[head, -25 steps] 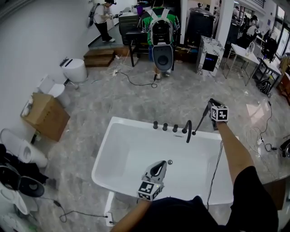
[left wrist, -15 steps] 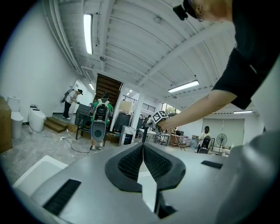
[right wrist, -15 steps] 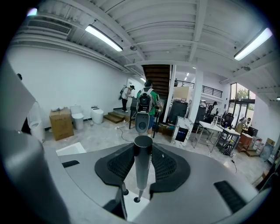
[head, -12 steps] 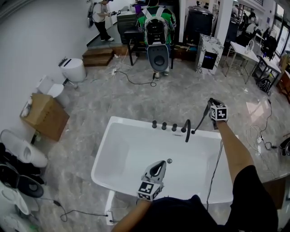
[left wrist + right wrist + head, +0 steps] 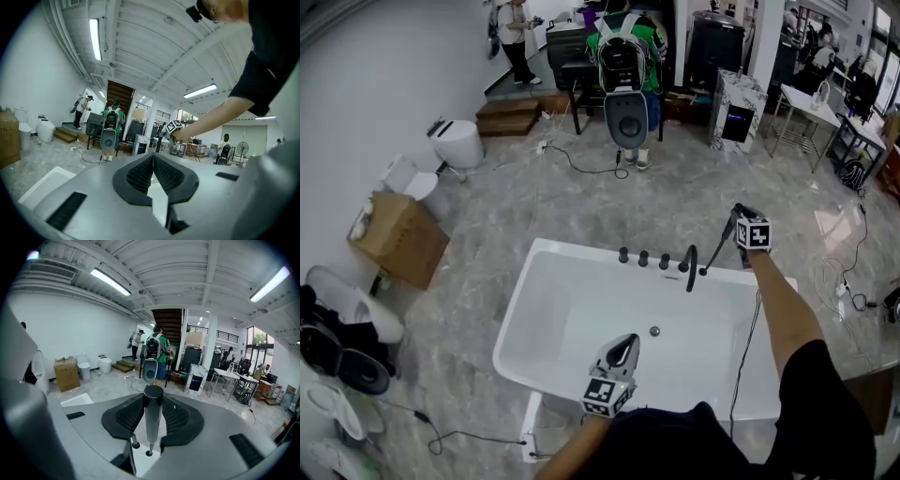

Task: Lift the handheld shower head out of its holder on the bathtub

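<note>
The shower head [image 5: 718,247] is a slim, dark, smooth cylinder with a flat round top that narrows to a thin stem. It leans at the far right of the bathtub [image 5: 521,309], with its lower end down at the white rim just beside the curved black spout [image 5: 690,268]. Whether the stem sits in its holder, you cannot tell. Your right gripper [image 5: 739,221] has its jaws closed on the cylinder, and in the right gripper view the ribbed black pads [image 5: 128,418] press it from both sides. The tub is glossy white, rectangular with rounded corners, and has three dark round knobs [image 5: 643,257] along the far rim and a small metal drain [image 5: 654,331] in its floor. Your left gripper [image 5: 627,341] hangs over the near side of the basin with its ribbed pads [image 5: 140,174] pressed together and nothing between them. Each gripper carries a cube with black-and-white square markers. Around the tub lies grey marbled flooring [image 5: 581,206].
</note>
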Motion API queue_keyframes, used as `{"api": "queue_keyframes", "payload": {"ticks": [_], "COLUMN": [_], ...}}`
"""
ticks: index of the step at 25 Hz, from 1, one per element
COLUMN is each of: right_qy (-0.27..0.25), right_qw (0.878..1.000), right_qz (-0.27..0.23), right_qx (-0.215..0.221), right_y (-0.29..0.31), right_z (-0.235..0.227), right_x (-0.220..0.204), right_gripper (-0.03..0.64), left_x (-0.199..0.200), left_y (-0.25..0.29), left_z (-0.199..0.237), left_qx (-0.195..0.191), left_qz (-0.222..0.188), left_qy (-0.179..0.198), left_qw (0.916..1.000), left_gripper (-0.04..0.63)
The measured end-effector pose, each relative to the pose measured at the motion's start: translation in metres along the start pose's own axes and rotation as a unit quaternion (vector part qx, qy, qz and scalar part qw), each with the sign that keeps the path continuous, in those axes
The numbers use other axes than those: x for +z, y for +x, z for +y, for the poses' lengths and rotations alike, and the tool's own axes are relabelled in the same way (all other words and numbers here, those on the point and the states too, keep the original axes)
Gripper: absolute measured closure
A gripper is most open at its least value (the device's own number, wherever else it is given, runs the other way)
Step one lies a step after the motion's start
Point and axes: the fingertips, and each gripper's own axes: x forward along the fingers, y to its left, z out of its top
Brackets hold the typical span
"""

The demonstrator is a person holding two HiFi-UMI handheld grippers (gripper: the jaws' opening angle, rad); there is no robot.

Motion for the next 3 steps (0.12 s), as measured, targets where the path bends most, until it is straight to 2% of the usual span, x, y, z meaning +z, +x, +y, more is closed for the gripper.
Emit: {"api": "queue_keyframes", "payload": {"ticks": [3], "right_qy": [0.005], "right_qw": [1.0], "right_qz": [0.004], "right_qx": [-0.004], "right_y": [0.0013], "right_z": [-0.0079], "right_x": [-0.0047], "right_gripper": [0.503], "left_x": [0.001], "left_y": [-0.0001], "left_z": [-0.0007], "left_qx": [0.007], "left_qz": [-0.001], "left_qy": [0.005], "left_qw": [1.0], "left_gripper": [0.591]}}
